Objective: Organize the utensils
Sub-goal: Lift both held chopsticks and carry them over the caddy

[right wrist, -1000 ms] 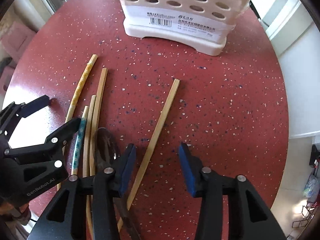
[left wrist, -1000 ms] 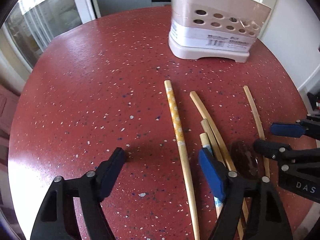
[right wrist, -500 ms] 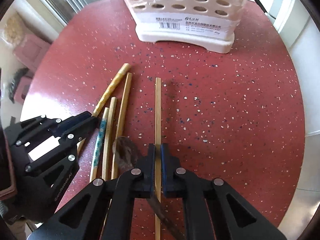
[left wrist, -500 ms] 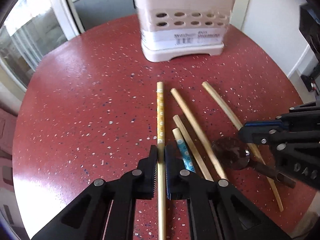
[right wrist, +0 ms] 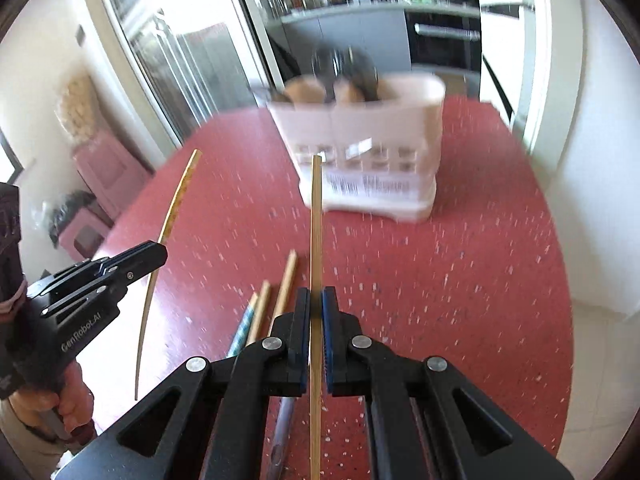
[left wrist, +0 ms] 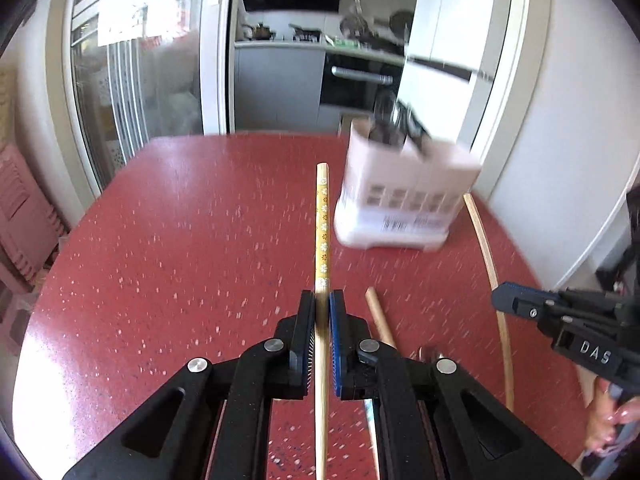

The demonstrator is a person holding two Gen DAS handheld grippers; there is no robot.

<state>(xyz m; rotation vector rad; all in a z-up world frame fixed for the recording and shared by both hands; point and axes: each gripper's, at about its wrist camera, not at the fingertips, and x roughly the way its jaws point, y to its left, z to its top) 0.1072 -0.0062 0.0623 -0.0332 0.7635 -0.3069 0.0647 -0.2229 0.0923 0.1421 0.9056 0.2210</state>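
My left gripper (left wrist: 321, 312) is shut on a yellow patterned chopstick (left wrist: 322, 220) and holds it lifted above the red table, pointing away. My right gripper (right wrist: 316, 308) is shut on a plain bamboo chopstick (right wrist: 316, 216), also lifted and pointing at the white utensil caddy (right wrist: 372, 152). The caddy also shows in the left wrist view (left wrist: 404, 196), blurred, with dark utensils standing in it. Several chopsticks (right wrist: 276, 300) and a dark spoon (right wrist: 280, 428) lie on the table below my right gripper. The left gripper (right wrist: 120, 268) with its yellow chopstick (right wrist: 176, 208) shows at left in the right wrist view.
The round red speckled table (left wrist: 180, 240) has its edge close on the right by a white wall (left wrist: 560, 120). Pink crates (left wrist: 20, 216) stand on the floor at left. A kitchen doorway (left wrist: 304, 60) lies beyond the table.
Both grippers, shut on their chopsticks half a second ago, have lifted them off the table and tilted up, so the room beyond shows. A second ago both were open.
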